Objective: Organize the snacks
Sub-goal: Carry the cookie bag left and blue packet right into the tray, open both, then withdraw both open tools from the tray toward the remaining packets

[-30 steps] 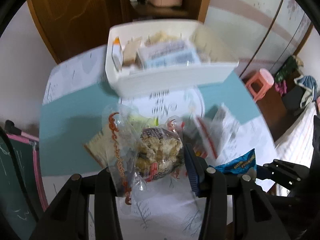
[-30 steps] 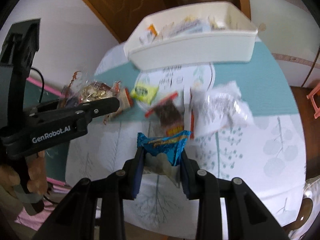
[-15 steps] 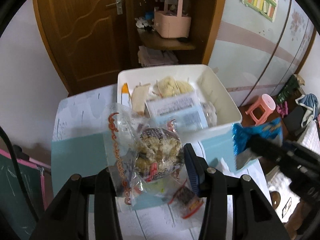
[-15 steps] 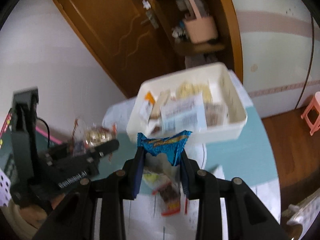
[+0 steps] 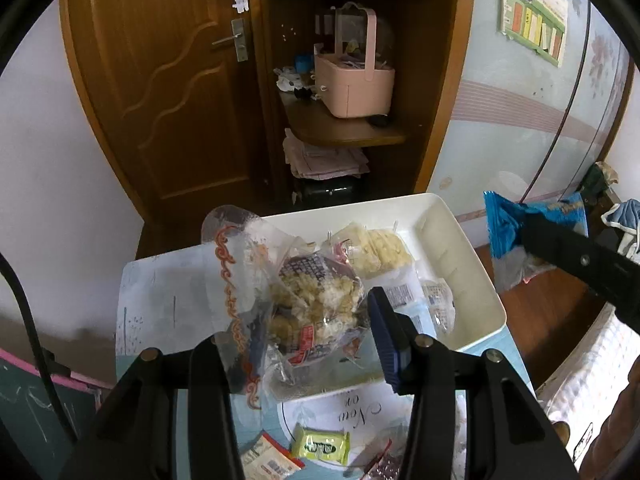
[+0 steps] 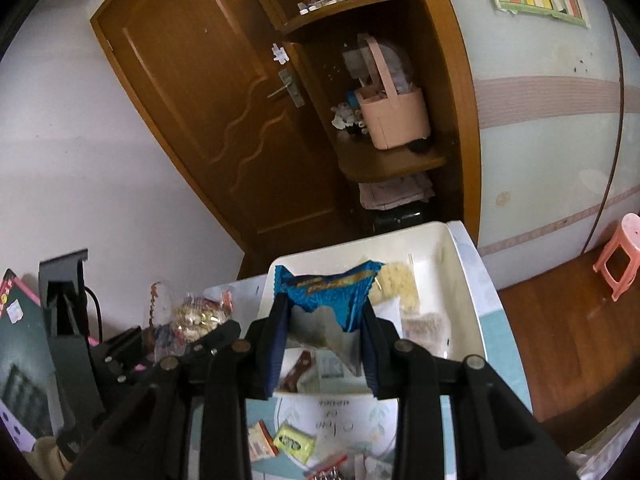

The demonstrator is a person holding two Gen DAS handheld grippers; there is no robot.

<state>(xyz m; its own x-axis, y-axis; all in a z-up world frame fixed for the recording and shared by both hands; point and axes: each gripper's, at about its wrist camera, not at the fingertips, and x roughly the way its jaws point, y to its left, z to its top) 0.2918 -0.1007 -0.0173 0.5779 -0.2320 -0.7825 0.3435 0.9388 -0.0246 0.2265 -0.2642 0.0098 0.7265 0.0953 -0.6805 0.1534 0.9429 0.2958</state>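
Hanging over the white bin (image 5: 472,280), the clear bag of puffed rice cakes (image 5: 304,304) sits pinched in our left gripper (image 5: 296,336), and the blue foil snack packet (image 6: 332,292) is clamped between the pads of our right gripper (image 6: 324,344). Both drops turn on one relation: the bin lies ahead of and below each gripper, its long axis running away from us toward the wooden door (image 5: 160,92). We judge the left load already over the bin's near left part, and the right packet over its middle, so neither is clearly nearer. Our left view shows the bin's contents, pale noodle-like packs (image 5: 380,248) and labelled pouches, plus the right gripper off to the side. Our right view shows the free far-right corner and the small green packet (image 6: 294,442) on the table.
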